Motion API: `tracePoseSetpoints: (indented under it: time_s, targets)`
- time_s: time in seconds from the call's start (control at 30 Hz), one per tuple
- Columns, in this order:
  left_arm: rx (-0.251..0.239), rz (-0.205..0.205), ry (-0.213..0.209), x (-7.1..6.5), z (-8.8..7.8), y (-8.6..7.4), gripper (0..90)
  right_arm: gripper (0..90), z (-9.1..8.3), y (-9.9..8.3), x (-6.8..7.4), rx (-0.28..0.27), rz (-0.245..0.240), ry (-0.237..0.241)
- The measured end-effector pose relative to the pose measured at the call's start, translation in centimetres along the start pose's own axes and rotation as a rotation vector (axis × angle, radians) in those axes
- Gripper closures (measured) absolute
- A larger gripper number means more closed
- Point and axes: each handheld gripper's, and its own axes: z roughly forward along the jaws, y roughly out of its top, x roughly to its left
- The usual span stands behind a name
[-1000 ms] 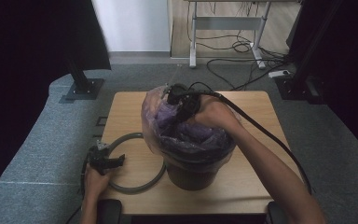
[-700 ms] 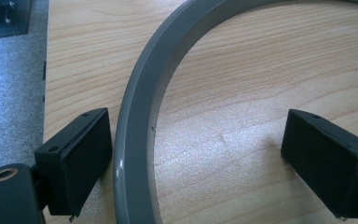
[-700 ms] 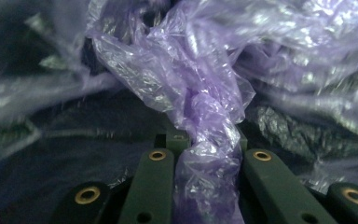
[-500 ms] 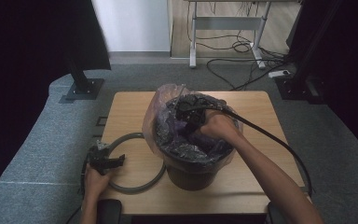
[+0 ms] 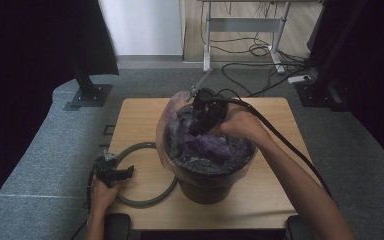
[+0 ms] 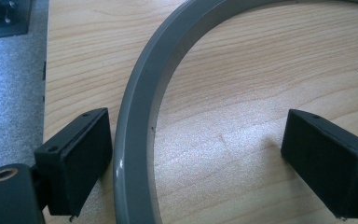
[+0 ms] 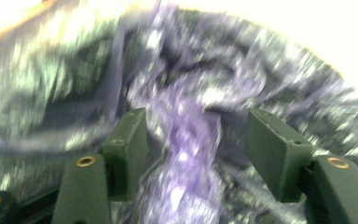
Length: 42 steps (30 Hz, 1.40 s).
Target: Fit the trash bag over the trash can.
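A black bin (image 5: pixel 205 187) stands mid-table, lined with a crumpled purple plastic bag (image 5: pixel 215 147) whose edge bulges over the left rim. My right gripper (image 5: pixel 200 122) dips into the bag at the bin's far rim. In the right gripper view its jaws (image 7: pixel 196 144) have just been opening. A twisted fold of the bag (image 7: pixel 186 93) stands between them, and the pads do not press on it. My left gripper (image 5: pixel 115 172) rests open on the table (image 5: pixel 140 115). The grey ring (image 6: pixel 135 116) runs between its jaws (image 6: pixel 205 149), close to the left pad. The ring (image 5: pixel 145 200) lies flat, left of the bin.
The right gripper's cable (image 5: pixel 280 135) trails over the forearm toward the table's right side. A dark stand base (image 5: pixel 87 95) sits on the grey floor mat at the back left. Loose cables (image 5: pixel 250 50) lie on the floor behind the table.
My right gripper has shifted a little to the right over the bin, and the pulled-up left side of the bag has sagged lower. The left gripper and the ring have kept still.
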Motion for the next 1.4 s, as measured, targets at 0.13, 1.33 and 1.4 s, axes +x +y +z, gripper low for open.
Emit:
tracePoseSetpoints:
  time_s: [0.13,1.33,1.4]
  targets:
    - [0.0,0.0,0.0,0.0,0.0,0.0,8.5,50.0,1.2,1.4,-0.5,-0.01,0.026,-0.023]
    - [0.0,0.0,0.0,0.0,0.0,0.0,8.3,32.8,1.4,2.0,1.8,-0.051,0.006,0.072]
    - [0.0,0.0,0.0,0.0,0.0,0.0,8.3,32.5,2.2,2.7,2.4,-0.056,-0.014,0.086]
